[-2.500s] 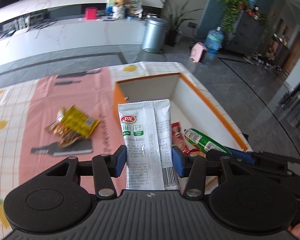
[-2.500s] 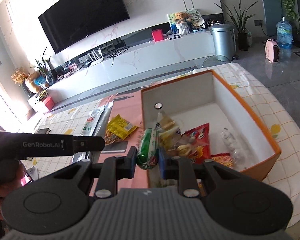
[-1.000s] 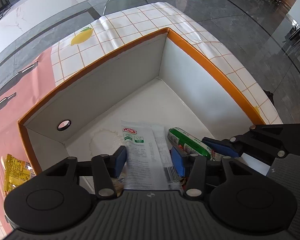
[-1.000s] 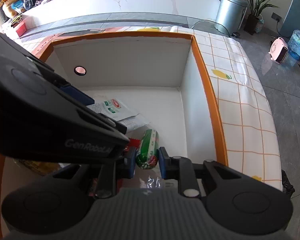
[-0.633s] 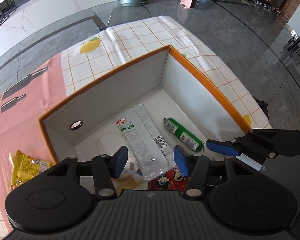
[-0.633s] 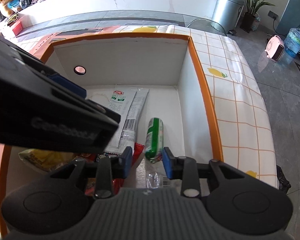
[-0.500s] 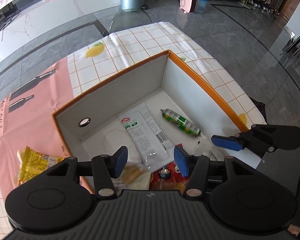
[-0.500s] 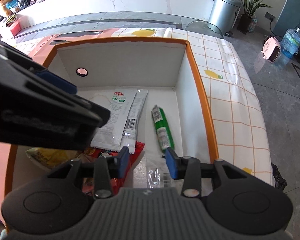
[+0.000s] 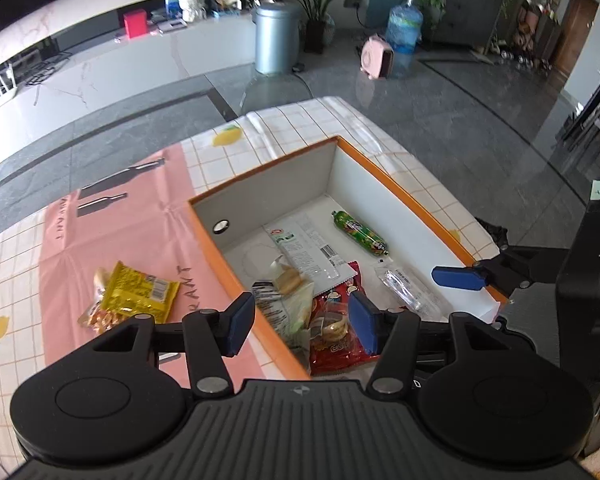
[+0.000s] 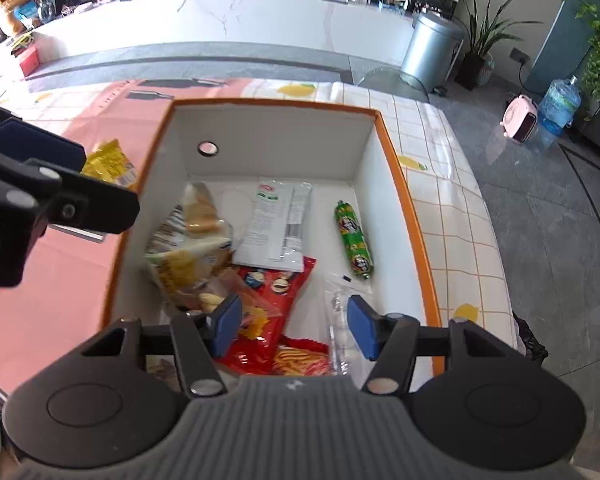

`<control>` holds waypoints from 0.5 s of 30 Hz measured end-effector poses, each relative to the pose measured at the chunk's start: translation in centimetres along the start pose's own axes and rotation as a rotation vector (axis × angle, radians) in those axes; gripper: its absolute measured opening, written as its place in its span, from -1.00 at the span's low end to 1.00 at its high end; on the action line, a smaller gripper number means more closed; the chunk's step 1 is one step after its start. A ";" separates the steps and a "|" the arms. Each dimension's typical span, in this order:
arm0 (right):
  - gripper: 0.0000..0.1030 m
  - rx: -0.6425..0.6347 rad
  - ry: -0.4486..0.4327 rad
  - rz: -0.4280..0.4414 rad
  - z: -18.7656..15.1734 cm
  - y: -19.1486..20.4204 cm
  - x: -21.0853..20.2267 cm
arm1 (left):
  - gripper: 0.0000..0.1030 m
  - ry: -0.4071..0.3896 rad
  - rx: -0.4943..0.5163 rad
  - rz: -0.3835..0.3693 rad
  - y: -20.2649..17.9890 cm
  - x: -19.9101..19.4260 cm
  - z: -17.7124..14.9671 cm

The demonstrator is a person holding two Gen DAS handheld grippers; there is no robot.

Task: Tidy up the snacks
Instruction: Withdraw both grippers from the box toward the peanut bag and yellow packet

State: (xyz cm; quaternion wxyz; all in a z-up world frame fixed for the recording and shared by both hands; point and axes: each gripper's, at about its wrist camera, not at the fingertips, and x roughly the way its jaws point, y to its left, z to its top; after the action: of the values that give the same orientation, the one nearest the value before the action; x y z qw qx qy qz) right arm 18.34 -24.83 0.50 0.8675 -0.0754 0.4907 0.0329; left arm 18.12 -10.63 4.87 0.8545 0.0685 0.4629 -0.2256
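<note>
The pink cloth (image 9: 112, 240) under the box carried dark letters, "RANT" beside the box's left wall and part of another word near its far left edge. The white packet (image 9: 306, 248) bore a red oval logo, a small green label and a barcode; its characters were too small to read. The red bag (image 9: 336, 320) showed cartoon faces and the green sausage stick (image 9: 360, 232) a cartoon figure. No lettering could be read on either.

Two and a half seconds before, the left gripper (image 9: 302, 322) had clamped the white packet and the right gripper (image 10: 294, 326) the green sausage stick, both above the table. A second before, both had been down inside the orange-rimmed box (image 9: 400, 190). Now both snacks lay loose on the box floor and both grippers stood higher, above the near end of the box. The left gripper's blue pads were apart with nothing between them. The right gripper's jaws had just been opening and were also apart and empty.

The white packet lay flat, long axis running from the far left wall with the round hole toward the near right, logo end farthest, its near end overlapping the red bag. The green sausage stick lay just right of it, apart from it, roughly parallel, near the right wall. A yellow packet (image 9: 138, 292) lay outside on the pink cloth, left of the box.
</note>
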 end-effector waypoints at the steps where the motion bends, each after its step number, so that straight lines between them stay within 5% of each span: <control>1: 0.14 0.008 -0.013 0.010 -0.2 0.3 -0.7 | 0.24 -0.018 -0.011 0.002 0.4 -0.9 -0.5; 15: 0.18 0.112 -0.242 0.086 -4.2 7.4 -6.4 | 0.26 -0.204 -0.111 0.165 5.9 -6.8 -8.7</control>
State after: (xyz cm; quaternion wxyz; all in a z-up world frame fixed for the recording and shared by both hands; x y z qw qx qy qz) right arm 10.53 -18.15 3.12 0.9210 -0.0010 0.3862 0.0514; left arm 11.01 -0.34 5.04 0.9153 0.0355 0.3780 -0.1345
